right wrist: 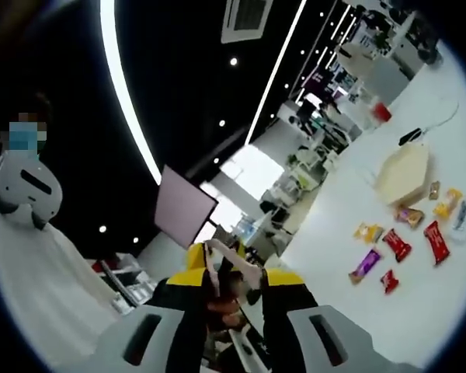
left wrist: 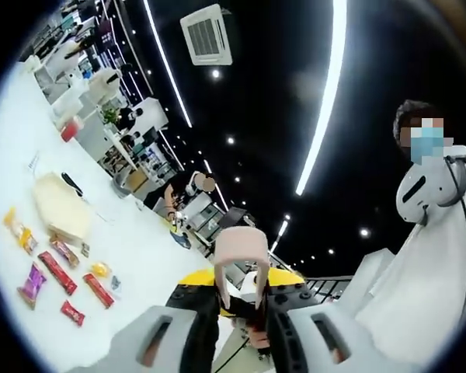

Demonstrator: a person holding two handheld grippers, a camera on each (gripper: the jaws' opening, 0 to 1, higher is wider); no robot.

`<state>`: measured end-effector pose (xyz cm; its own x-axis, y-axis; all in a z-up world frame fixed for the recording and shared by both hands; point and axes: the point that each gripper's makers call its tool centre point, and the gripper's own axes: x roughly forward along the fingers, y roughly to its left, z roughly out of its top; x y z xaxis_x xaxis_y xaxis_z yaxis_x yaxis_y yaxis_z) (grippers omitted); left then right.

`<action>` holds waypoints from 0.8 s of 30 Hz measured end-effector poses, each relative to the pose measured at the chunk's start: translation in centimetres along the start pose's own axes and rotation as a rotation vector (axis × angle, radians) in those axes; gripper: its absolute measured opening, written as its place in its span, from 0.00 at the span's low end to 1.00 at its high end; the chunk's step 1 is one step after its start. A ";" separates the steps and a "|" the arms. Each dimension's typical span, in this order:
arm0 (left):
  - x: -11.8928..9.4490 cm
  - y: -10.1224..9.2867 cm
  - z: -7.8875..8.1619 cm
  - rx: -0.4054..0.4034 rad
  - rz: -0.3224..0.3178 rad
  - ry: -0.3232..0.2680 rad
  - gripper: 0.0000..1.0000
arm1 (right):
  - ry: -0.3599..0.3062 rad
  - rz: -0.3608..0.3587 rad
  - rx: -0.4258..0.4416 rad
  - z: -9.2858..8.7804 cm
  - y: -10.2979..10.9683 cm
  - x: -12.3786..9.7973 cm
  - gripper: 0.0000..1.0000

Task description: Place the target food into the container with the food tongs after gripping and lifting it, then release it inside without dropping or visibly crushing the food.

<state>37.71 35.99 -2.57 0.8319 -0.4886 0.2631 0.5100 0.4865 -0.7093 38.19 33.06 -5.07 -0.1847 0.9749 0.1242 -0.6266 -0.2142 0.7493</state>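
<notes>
Both views are rolled, ceiling up. Left gripper (left wrist: 245, 311) clenches pink food tongs (left wrist: 239, 252) by the handle, tips pointing away. Right gripper (right wrist: 233, 299) is clamped on something pale, can't tell what. Snack packets (left wrist: 58, 272) lie on the white table (left wrist: 140, 241), left of the tongs, beside a cream container (left wrist: 60, 203). Open tabletop around; neither arm is near yet.

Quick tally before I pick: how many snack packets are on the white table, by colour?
Red packets: 3
Yellow packets: 2
Purple packet: 1
Brown-orange packet: 1
Pale bluish packet: 1
Small brown packet: 1
Total: 9
</notes>
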 end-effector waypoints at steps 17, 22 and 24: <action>0.5 -0.7 -0.9 0.016 0.018 0.151 0.22 | -0.037 0.065 0.055 -0.3 1.5 0.7 0.15; 0.7 -0.7 -0.9 0.010 0.014 0.146 0.20 | -0.021 0.079 0.058 -0.5 1.5 0.9 0.15; 0.8 -0.7 -0.6 0.003 0.011 0.136 0.20 | -0.024 0.085 0.063 -0.5 1.6 1.0 0.15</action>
<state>37.88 34.81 -2.20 0.8000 -0.5770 0.1644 0.5024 0.4945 -0.7093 36.70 33.65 -4.08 -0.2160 0.9548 0.2040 -0.5604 -0.2923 0.7749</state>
